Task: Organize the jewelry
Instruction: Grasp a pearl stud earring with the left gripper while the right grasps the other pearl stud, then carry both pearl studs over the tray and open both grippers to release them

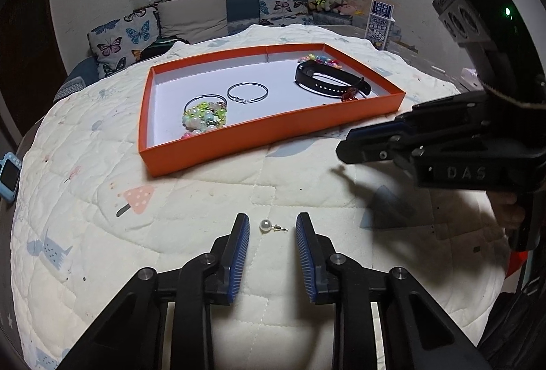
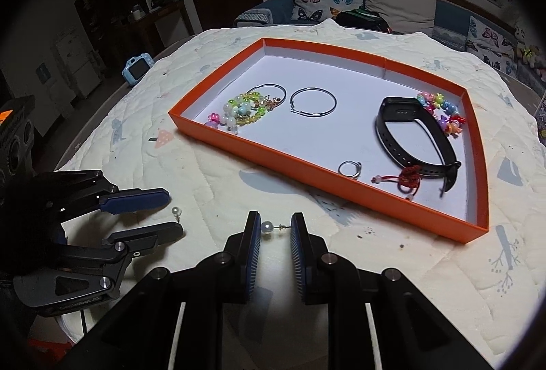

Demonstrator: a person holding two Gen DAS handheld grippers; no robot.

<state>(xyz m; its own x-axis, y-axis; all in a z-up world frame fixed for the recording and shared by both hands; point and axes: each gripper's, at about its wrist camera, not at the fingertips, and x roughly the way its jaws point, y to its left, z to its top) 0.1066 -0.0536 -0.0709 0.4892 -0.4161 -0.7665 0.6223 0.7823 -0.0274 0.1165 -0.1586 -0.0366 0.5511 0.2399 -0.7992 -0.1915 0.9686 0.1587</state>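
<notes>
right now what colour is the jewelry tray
Orange walls with a white floor; the right wrist view shows it best.

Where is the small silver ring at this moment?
In the right wrist view, the small silver ring lies inside the orange tray, by its near wall, just left of the red knotted charm.

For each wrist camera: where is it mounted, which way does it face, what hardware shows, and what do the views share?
Left wrist: sits on the left gripper and looks down along its open fingers at a pearl stud on the quilt. The right gripper enters from the right.
Right wrist: sits on the right gripper and looks down along fingers shut on a second pearl stud. The left gripper shows at the left.
Shared: the orange tray of jewelry, the quilt and both grippers.
</notes>
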